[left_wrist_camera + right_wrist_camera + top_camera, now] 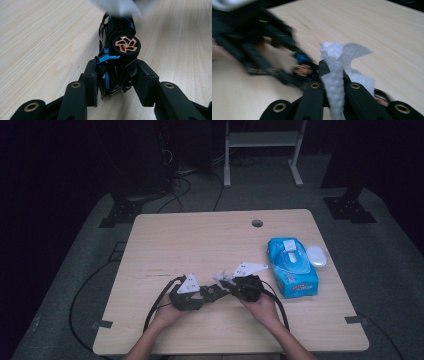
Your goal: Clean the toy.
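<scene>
A small black toy car [117, 50] with blue trim and a copper wheel lies on its side between the jaws of my left gripper [116, 80], which is shut on its rear end. In the high view the car [214, 291] sits between both hands near the table's front. My right gripper [334, 75] is shut on a crumpled white wipe [337, 65] that stands up from its jaws, close over the car [303, 68]. From above, the wipe [224, 278] shows just beyond the right gripper [231, 286], with the left gripper [207, 292] facing it.
A blue pack of wet wipes [291, 266] lies at the table's right side, with a white oval object [316, 255] beside it. The wooden table [200, 240] has a round cable hole [257, 223] near its far edge. Cables trail off the table's left.
</scene>
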`<act>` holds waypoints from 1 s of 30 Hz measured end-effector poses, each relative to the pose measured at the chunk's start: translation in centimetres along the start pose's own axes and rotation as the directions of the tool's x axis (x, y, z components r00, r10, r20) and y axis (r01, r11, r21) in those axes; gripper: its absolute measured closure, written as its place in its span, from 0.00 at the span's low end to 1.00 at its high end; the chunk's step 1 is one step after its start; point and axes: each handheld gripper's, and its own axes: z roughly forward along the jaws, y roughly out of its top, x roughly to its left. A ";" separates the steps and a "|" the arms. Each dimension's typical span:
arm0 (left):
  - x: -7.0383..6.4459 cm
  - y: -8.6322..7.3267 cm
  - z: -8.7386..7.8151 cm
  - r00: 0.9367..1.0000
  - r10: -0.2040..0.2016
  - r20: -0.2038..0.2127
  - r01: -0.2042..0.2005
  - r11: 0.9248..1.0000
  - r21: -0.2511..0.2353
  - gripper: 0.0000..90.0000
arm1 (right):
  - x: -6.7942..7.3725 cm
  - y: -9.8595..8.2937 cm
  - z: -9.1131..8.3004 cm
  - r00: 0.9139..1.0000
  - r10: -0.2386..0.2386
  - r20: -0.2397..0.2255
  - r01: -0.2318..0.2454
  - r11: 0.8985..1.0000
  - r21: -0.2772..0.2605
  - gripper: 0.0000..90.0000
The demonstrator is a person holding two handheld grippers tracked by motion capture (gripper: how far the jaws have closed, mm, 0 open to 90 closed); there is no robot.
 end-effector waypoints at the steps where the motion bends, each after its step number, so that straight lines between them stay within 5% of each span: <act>1: 0.0 0.0 0.0 1.000 0.003 0.000 -0.003 1.000 0.001 0.65 | 0.6 0.2 0.2 1.000 -0.023 -0.003 0.023 1.000 0.006 0.97; 5: -0.1 -0.1 -0.1 1.000 0.000 -0.002 0.000 1.000 -0.003 0.65 | 1.2 0.2 0.9 0.998 -0.068 0.002 0.068 0.997 0.024 0.97; 10: 0.0 -0.1 -0.1 1.000 -0.003 0.002 0.003 1.000 -0.007 0.65 | -0.8 -0.4 -0.3 0.996 -0.023 0.082 0.021 0.999 0.033 0.97; 13: 0.0 0.0 0.1 1.000 -0.008 0.004 0.008 1.000 -0.010 0.65 | -1.2 -0.4 -0.7 0.998 0.046 0.047 -0.046 0.999 0.008 0.97; 18: -0.1 0.1 0.1 1.000 -0.004 0.004 0.004 1.000 -0.007 0.65 | 1.8 0.6 1.2 0.998 -0.037 -0.057 0.038 0.999 0.016 0.97; 20: -0.2 -0.1 0.0 1.000 -0.003 0.002 0.003 1.000 -0.006 0.65 | 1.8 0.5 1.6 0.998 -0.068 -0.012 0.068 0.997 0.040 0.97; 23: -0.2 0.1 0.0 1.000 -0.005 0.004 0.005 1.000 -0.013 0.65 | 0.5 0.3 1.0 0.998 -0.037 0.048 0.035 0.999 0.035 0.97; 26: -0.3 0.2 0.2 1.000 0.000 0.008 0.000 1.000 -0.009 0.65 | 1.2 0.5 1.0 1.000 -0.024 0.012 0.024 1.000 0.017 0.97; 28: -0.3 0.1 0.2 1.000 0.008 0.011 -0.008 1.000 -0.004 0.65 | 2.6 0.8 1.8 0.997 -0.077 -0.026 0.077 0.997 0.031 0.97; 30: -0.2 0.0 0.1 1.000 0.007 0.008 -0.006 1.000 -0.004 0.65 | 2.5 0.9 1.9 0.995 -0.096 -0.009 0.096 0.995 0.037 0.97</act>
